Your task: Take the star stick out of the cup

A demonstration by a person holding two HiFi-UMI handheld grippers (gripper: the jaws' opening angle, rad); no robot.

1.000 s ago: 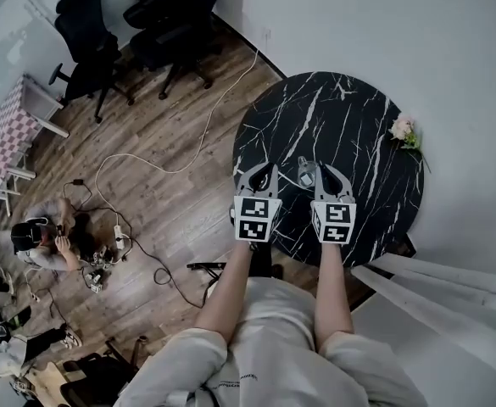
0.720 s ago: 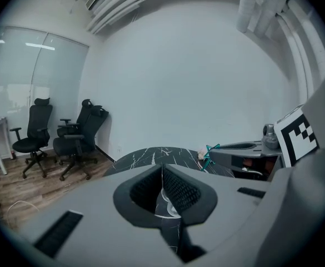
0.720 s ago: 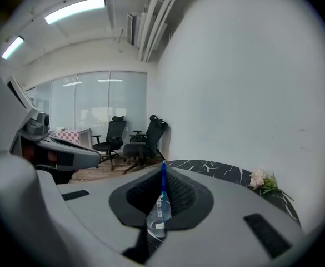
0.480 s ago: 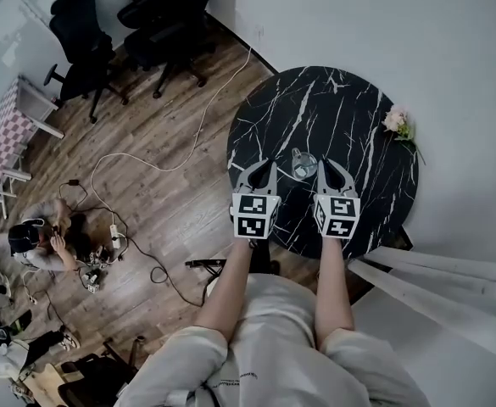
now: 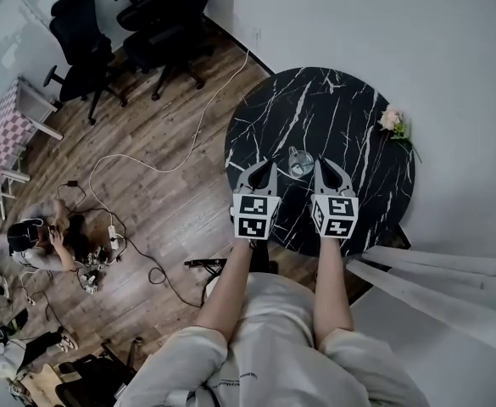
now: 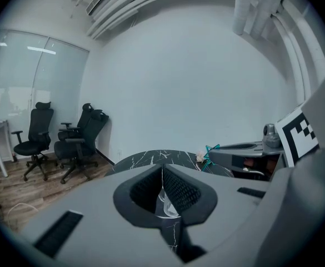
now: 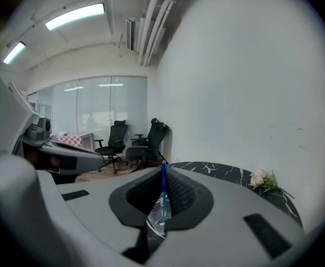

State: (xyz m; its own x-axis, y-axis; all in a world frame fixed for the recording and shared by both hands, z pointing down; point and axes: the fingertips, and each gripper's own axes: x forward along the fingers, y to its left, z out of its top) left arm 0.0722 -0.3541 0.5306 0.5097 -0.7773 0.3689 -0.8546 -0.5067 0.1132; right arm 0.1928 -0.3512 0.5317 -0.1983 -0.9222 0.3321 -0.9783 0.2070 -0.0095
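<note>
A clear glass cup [image 5: 299, 162] stands on the round black marble table [image 5: 349, 108], near its front edge. A thin blue stick [image 7: 163, 191] rises upright out of the cup [image 7: 158, 218]; its top lines up with my right jaws' tips. A teal star shape [image 6: 209, 150] shows above the right gripper's body. My left gripper [image 5: 260, 170] is just left of the cup and my right gripper [image 5: 329, 168] just right of it, both a little short of it. Both pairs of jaws are closed tip to tip with nothing held. In the left gripper view the cup [image 6: 168, 202] shows low behind the jaws.
A pink flower [image 5: 392, 120] lies at the table's far right edge, against the white wall. Black office chairs [image 5: 86, 36] stand on the wooden floor at the back left, with a white cable [image 5: 171, 164] and a power strip on the floor.
The head view has shifted slightly; the cup now sits a little farther ahead of the fingertips than a second ago. Both grippers keep their places beside it.
</note>
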